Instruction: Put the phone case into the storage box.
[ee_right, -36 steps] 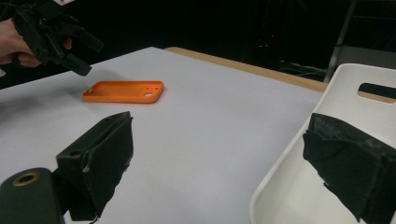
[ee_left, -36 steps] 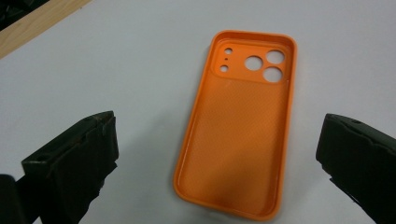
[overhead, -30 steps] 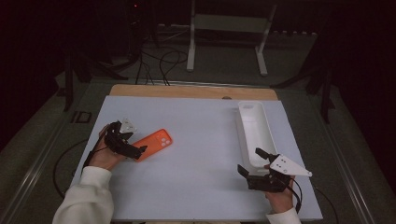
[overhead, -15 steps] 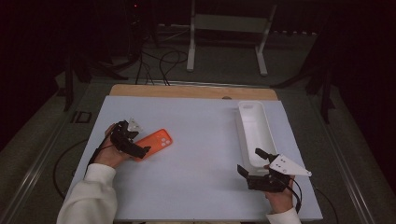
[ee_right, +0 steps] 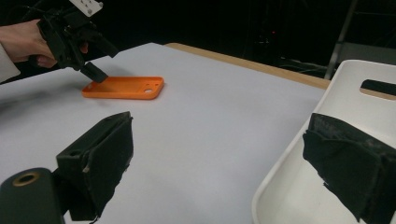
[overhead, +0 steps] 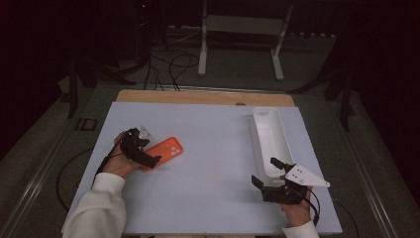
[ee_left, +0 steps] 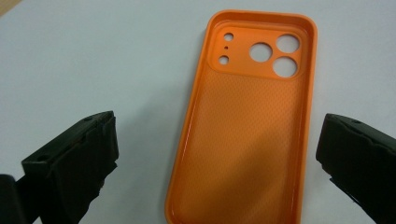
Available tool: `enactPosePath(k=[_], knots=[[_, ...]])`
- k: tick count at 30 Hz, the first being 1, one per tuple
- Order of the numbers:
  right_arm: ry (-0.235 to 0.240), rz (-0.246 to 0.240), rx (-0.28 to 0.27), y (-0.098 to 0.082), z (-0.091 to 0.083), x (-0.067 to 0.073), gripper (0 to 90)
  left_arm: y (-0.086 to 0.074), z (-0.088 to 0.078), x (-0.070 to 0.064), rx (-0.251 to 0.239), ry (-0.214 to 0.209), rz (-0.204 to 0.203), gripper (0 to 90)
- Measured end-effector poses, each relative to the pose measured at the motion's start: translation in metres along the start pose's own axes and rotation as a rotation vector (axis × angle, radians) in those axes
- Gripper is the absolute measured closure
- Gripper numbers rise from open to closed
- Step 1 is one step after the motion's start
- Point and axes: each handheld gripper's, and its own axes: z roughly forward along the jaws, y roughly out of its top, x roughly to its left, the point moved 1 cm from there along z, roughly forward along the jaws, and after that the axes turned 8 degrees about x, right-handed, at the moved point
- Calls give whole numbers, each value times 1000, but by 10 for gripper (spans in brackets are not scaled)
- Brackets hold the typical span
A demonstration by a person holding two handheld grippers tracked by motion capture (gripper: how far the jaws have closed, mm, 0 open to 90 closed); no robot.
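The orange phone case (ee_left: pixel 247 121) lies flat on the table (overhead: pixel 218 148), right between the wide-open jaws of the left gripper (overhead: pixel 143 152). Nothing is picked up yet. The right gripper (overhead: pixel 271 174) waits open beside the white tray (overhead: pixel 270 134).

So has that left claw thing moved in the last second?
Yes. In the high view the left gripper has shifted right, toward the white tray, so its open jaws now straddle the orange phone case, which lies as before.
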Motion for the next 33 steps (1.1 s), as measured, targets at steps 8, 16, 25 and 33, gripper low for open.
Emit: enactPosePath(k=[8, 16, 25, 33], knots=[[-1, 1, 2, 0, 0, 0, 83, 1, 5, 1, 12, -7, 1, 0], [0, 0, 3, 0, 0, 0, 83, 1, 9, 1, 25, -13, 3, 0], [1, 0, 3, 0, 0, 0, 83, 1, 17, -1, 59, -42, 6, 0], [1, 2, 4, 0, 0, 0, 83, 0, 22, -2, 94, -64, 12, 8]])
